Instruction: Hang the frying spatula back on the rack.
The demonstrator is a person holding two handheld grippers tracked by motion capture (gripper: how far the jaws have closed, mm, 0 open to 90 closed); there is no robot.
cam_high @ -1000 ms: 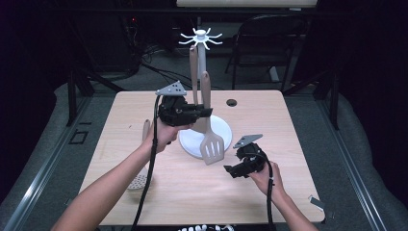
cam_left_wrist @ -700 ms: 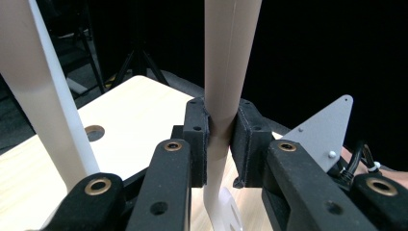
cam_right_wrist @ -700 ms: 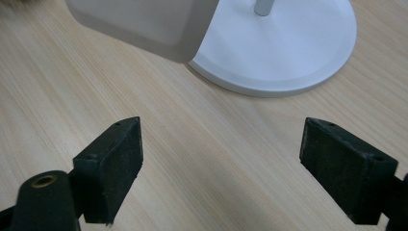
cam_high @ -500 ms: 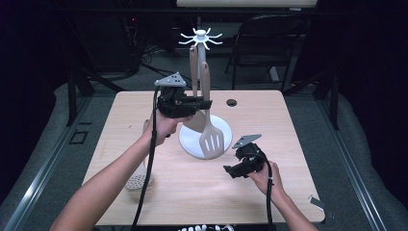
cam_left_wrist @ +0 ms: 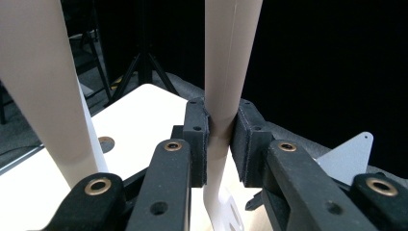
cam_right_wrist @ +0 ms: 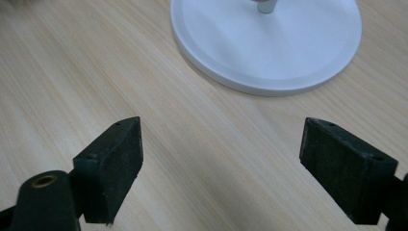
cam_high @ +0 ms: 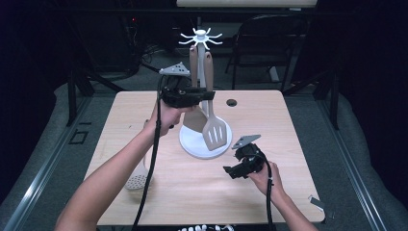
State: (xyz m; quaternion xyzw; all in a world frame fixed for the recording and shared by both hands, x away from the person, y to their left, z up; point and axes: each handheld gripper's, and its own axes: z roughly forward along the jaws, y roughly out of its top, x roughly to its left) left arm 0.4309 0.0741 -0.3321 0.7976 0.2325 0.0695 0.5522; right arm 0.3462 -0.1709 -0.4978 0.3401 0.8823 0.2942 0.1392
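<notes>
High view
Table: a light wood table [cam_high: 144, 110] with a small dark hole [cam_high: 232, 102] near the far edge.
Rack: a white rack [cam_high: 199, 38] stands on a round white base [cam_high: 192, 144] in the middle of the table, with hooks on top like spider legs.
Turner: a tan turner [cam_high: 214, 130] with slots hangs low by the rack post, its flat end over the base.
Spatula: a second tan spatula [cam_high: 195, 118] hangs just beside the turner.
Left gripper: the left gripper [cam_high: 204, 95] is held up high at the rack, and its jaws are squeezed on the turner's handle.
Right gripper: the right gripper [cam_high: 231, 172] rests low near the base, on the person's right side.
Spoon: a spoon with holes [cam_high: 136, 179] lies on the table by the left arm.

Left gripper view
Jaws: the two black pads [cam_left_wrist: 197, 139] pinch the turner handle [cam_left_wrist: 231, 57] from both sides.
Other handle: the spatula handle [cam_left_wrist: 48, 86] stands close by, to the left.

Right gripper view
Jaws: the pads [cam_right_wrist: 118, 154] are wide apart, with bare table [cam_right_wrist: 202, 159] between them.
Base: the white base [cam_right_wrist: 269, 53] lies just ahead, not touching the jaws.
</notes>
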